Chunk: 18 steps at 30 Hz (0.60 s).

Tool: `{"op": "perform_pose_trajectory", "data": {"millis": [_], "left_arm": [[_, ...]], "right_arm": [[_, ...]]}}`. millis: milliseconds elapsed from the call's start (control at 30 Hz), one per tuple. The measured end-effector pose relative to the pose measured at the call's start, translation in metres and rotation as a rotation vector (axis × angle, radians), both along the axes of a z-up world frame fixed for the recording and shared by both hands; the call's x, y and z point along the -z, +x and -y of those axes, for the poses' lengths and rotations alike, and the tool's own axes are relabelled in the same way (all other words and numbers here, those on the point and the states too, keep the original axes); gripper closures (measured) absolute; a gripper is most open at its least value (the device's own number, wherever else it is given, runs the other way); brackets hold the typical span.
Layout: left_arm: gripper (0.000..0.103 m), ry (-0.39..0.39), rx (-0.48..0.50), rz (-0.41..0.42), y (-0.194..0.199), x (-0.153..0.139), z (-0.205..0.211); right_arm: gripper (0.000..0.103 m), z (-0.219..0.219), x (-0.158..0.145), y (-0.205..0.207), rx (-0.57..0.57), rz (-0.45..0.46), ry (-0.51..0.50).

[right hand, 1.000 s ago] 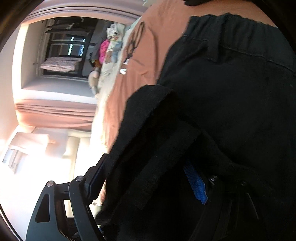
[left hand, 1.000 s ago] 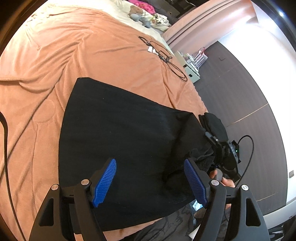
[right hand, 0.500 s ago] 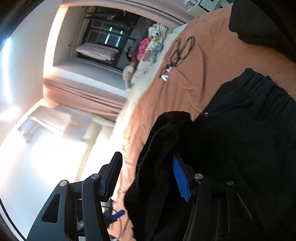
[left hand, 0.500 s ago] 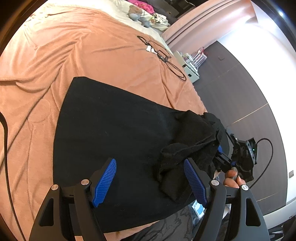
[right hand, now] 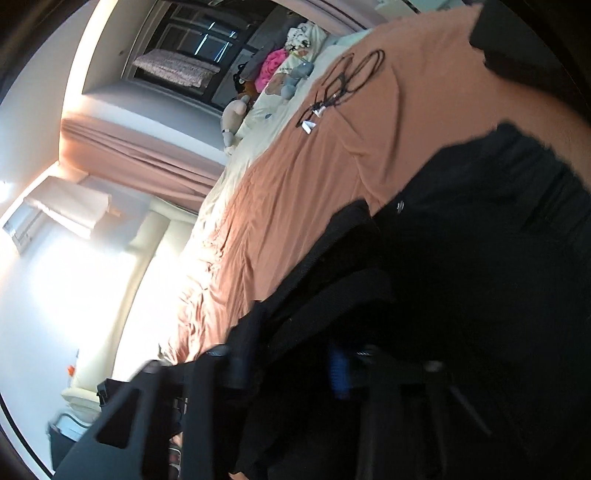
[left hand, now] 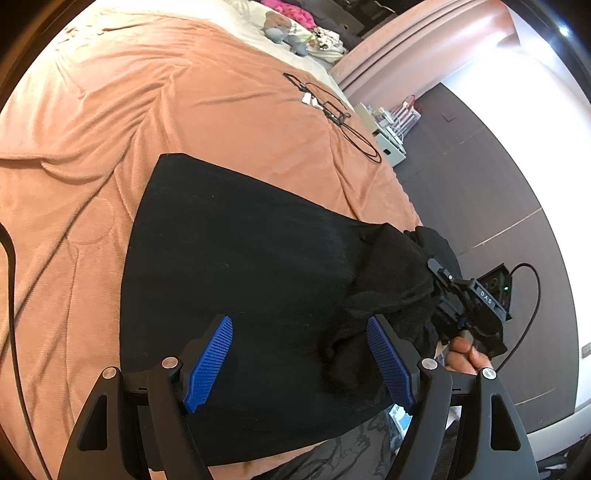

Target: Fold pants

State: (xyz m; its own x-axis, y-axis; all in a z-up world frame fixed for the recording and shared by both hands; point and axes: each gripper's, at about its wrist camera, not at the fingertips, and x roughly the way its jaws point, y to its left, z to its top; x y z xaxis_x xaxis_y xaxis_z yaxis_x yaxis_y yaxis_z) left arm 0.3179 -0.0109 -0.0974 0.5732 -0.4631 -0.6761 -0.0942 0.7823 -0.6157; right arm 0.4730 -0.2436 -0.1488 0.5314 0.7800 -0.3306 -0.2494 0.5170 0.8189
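Black pants (left hand: pixel 240 266) lie spread on a salmon-coloured blanket (left hand: pixel 147 110) on a bed. My left gripper (left hand: pixel 299 365) is open and empty, hovering just above the near part of the pants. My right gripper (left hand: pixel 439 291) is at the right edge of the bed, shut on a bunched end of the pants (left hand: pixel 399 280) and lifting it. In the right wrist view the bunched black fabric (right hand: pixel 325 280) fills the space between the fingers (right hand: pixel 340 373), and the elastic waistband (right hand: pixel 524 158) lies beyond it.
Black cables (left hand: pixel 332 110) and a small white tag lie on the far part of the blanket. Soft toys and clothes (left hand: pixel 288 26) are piled at the bed's far end. A pink curtain (left hand: pixel 406 48) and dark floor (left hand: pixel 480 192) lie right of the bed.
My right gripper has closed on the bunched end of the pants and pulled it to the right, off the bed's edge. My left gripper stays open in place.
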Motion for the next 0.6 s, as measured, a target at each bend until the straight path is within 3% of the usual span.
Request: {"op": "perform_pose_trajectory", "data": {"millis": [300,600], "left_arm": [[0.026,0.008,0.005,0.003,0.007,0.002,-0.001],[0.026,0.078,0.01,0.003,0.009,0.003,-0.004]], "right_arm": [[0.093,0.031,-0.053,0.012,0.054,0.023,-0.289],[0.094,0.025,-0.111,0.044,-0.005,0.057,-0.532]]}}
